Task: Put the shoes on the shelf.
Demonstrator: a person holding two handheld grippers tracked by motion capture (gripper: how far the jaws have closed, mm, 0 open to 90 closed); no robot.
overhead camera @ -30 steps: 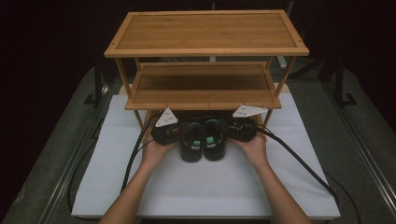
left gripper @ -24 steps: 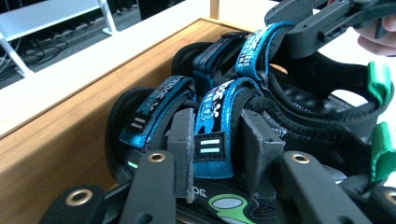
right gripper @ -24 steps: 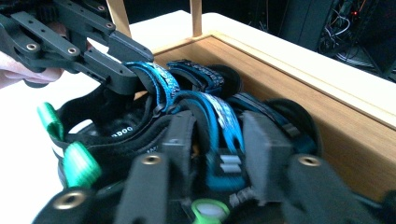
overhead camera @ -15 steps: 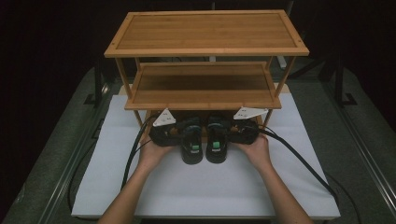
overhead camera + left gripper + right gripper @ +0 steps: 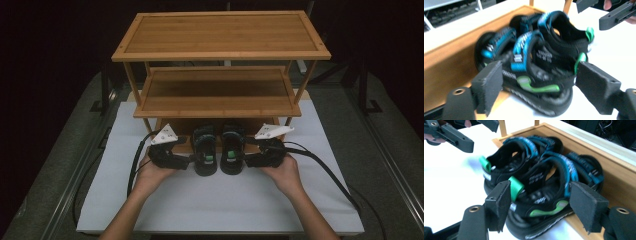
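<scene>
Both grippers, left point(image 5: 186, 161) and right point(image 5: 248, 160), jaws just opening, released either side of two sandals point(image 5: 219, 152) at the bamboo rack's point(image 5: 220, 35) near edge.

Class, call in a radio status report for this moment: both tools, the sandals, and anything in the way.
Left tool and right tool open, jaws just widened, flanking the sandals without pressing. Sandals side by side, toes on bottom shelf, heels overhanging the white mat. Nothing in the way.

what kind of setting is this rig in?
Looks like a lab or studio data-collection bench, not a home: a white-topped table against a dark backdrop, a bamboo shoe rack as a prop, a pair of sandals, and cabled handheld grippers.
</scene>
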